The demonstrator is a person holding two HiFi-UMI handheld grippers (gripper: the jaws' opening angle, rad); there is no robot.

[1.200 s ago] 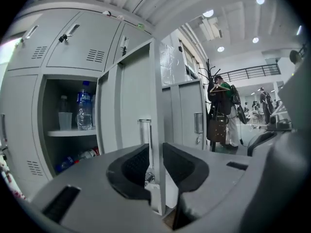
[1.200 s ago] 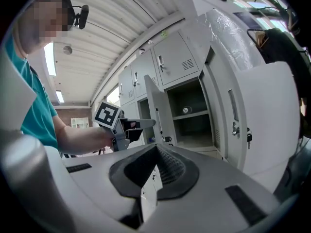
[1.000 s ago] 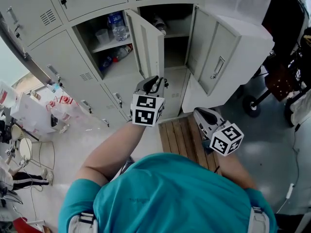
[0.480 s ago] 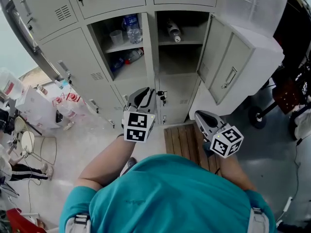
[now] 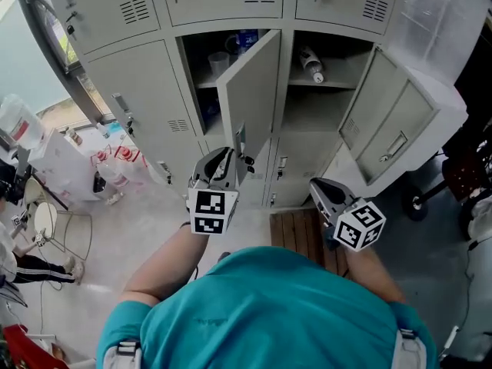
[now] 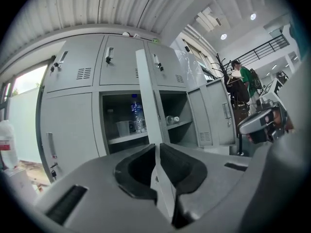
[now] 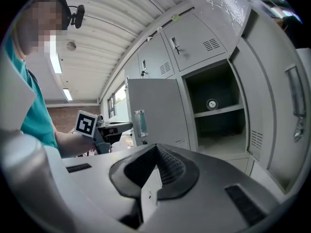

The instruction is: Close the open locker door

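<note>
The grey locker bank [image 5: 123, 75] fills the head view from 10 to 2 o'clock; its open locker door [image 5: 252, 91] at 12 o'clock stands about half swung, so I judge the closing begun but not finished, as it must yet reach its frame, and a second door [image 5: 400, 121] at 2 o'clock stands wide open too. The left gripper [image 6: 156, 149] has just been closing its jaws and now pinches narrowly this door's free edge, while the right gripper [image 7: 154, 149], at 4 o'clock, has jaws together on nothing. Inside, a water bottle [image 6: 137, 113] and a cup [image 6: 122, 128] stand on the shelf.
</note>
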